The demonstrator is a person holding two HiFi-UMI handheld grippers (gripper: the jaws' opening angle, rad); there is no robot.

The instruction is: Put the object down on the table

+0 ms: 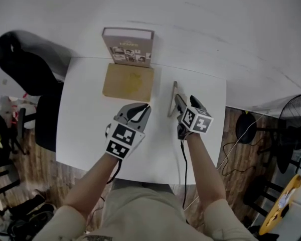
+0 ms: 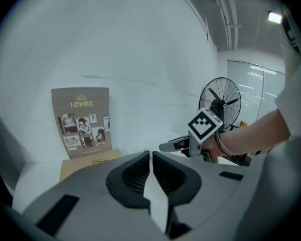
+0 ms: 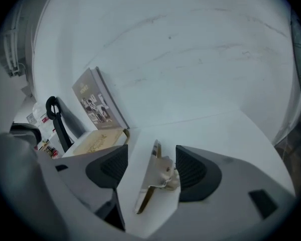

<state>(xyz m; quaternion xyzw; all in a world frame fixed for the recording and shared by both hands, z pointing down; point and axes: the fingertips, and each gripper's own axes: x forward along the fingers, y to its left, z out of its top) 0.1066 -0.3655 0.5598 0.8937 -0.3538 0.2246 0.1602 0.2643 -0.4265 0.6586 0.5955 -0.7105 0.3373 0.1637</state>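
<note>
A thin board with a metal clip stands on its edge on the white table, between the jaws of my right gripper. Those jaws are wide apart. A clear gap shows on the left side, and the board sits close to the right pad. From the head view the board shows as a narrow sliver just left of the right gripper. My left gripper hovers over the table's middle, its pads meeting with nothing between them.
A "HOMES" book stands against the wall at the table's far edge. A flat tan board lies in front of it. A black chair is off the table's left side, and a fan stands on the floor at the right.
</note>
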